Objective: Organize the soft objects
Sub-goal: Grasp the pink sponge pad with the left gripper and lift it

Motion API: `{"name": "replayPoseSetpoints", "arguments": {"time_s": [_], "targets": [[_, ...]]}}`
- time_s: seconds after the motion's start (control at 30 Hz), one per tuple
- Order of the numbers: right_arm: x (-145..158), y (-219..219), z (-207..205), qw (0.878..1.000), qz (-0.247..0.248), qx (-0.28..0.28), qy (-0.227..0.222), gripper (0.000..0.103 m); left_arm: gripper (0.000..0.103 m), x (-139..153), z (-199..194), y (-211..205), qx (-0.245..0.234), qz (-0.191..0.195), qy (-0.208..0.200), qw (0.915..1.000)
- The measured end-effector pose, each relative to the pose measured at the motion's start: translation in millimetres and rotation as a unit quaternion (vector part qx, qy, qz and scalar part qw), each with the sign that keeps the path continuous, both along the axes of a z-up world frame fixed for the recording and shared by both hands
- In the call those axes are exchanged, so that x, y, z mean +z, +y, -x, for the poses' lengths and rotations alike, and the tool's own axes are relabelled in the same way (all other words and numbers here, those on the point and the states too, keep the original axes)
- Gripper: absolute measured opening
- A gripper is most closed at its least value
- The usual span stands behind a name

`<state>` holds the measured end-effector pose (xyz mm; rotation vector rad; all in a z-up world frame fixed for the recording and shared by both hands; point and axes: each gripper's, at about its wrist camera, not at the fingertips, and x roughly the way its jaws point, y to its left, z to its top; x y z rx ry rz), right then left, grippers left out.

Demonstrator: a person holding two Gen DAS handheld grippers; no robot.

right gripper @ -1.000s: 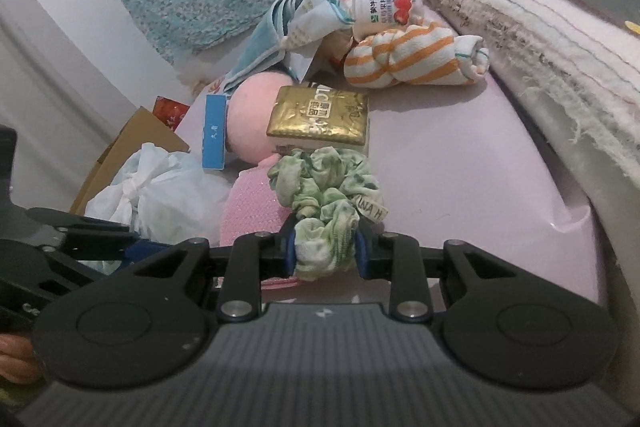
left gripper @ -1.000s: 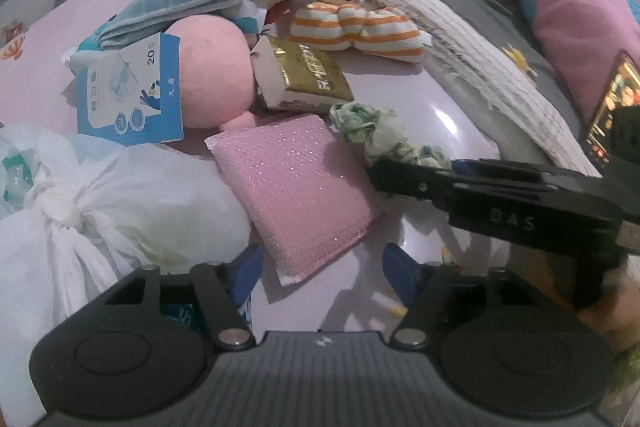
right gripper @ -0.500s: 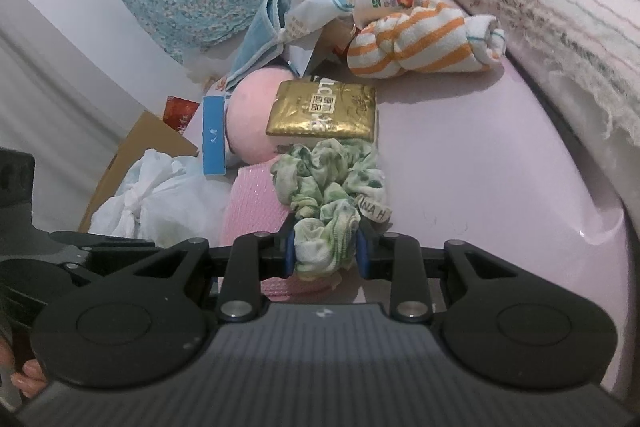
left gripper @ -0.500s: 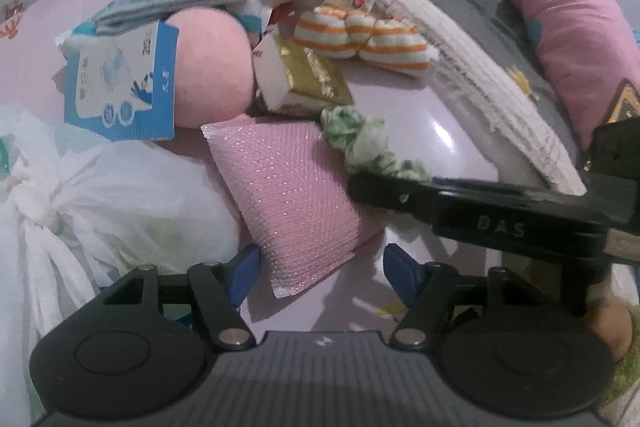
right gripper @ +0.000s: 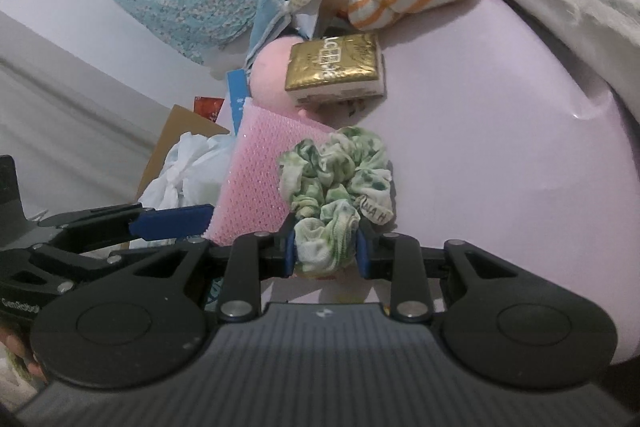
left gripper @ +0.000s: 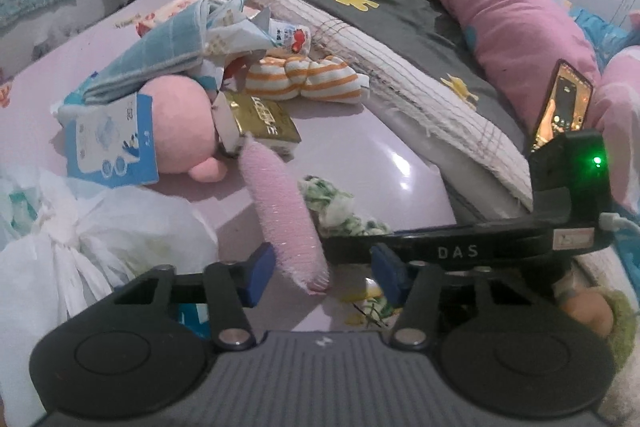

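A pink mesh sponge (left gripper: 284, 211) stands up on its edge on the lilac bed sheet (left gripper: 360, 155). It sits between the jaws of my left gripper (left gripper: 322, 275), which are closing. The left pad touches it and the right pad is still apart from it. In the right wrist view the sponge (right gripper: 260, 179) shows its broad face. My right gripper (right gripper: 326, 253) is shut on a green and white scrunchie (right gripper: 336, 187), close beside the sponge and just above the sheet.
Behind lie a pink plush ball (left gripper: 180, 123), a gold box (left gripper: 260, 123), an orange striped cloth (left gripper: 308, 79) and a blue cloth (left gripper: 160, 55). A knotted white plastic bag (left gripper: 100, 239) is on the left. A grey blanket (left gripper: 400, 15), pink pillow (left gripper: 512, 27) and phone (left gripper: 564, 103) are on the right.
The pink sponge went from lying flat to standing on its edge between the left jaws, which have narrowed. The right gripper rolled a little and kept hold of the scrunchie.
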<state>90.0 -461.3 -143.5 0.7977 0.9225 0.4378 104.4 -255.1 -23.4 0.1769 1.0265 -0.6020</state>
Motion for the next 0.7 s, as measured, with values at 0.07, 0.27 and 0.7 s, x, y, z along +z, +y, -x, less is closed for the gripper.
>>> {"name": "replayPoseSetpoints", "arguments": {"time_s": [0.07,0.27,0.7], "targets": [[-1.5,-3.0,-0.2,1.000,-0.005,-0.005,0.004,0.027,0.034,1.2,-1.9,-2.2,0.001,-0.007,-0.010,0.9999],[0.2,-7.7,-1.3,1.000,-0.002,-0.014,0.002,0.027,0.024,0.6,-9.8,-1.3,0.010,-0.012,-0.003,0.9999],[2.0,-4.6,-3.2,1.000,-0.007,-0.016,0.003,0.028,0.024,-0.7,-11.1,2.3,0.023,-0.037,0.005,0.9990]]}}
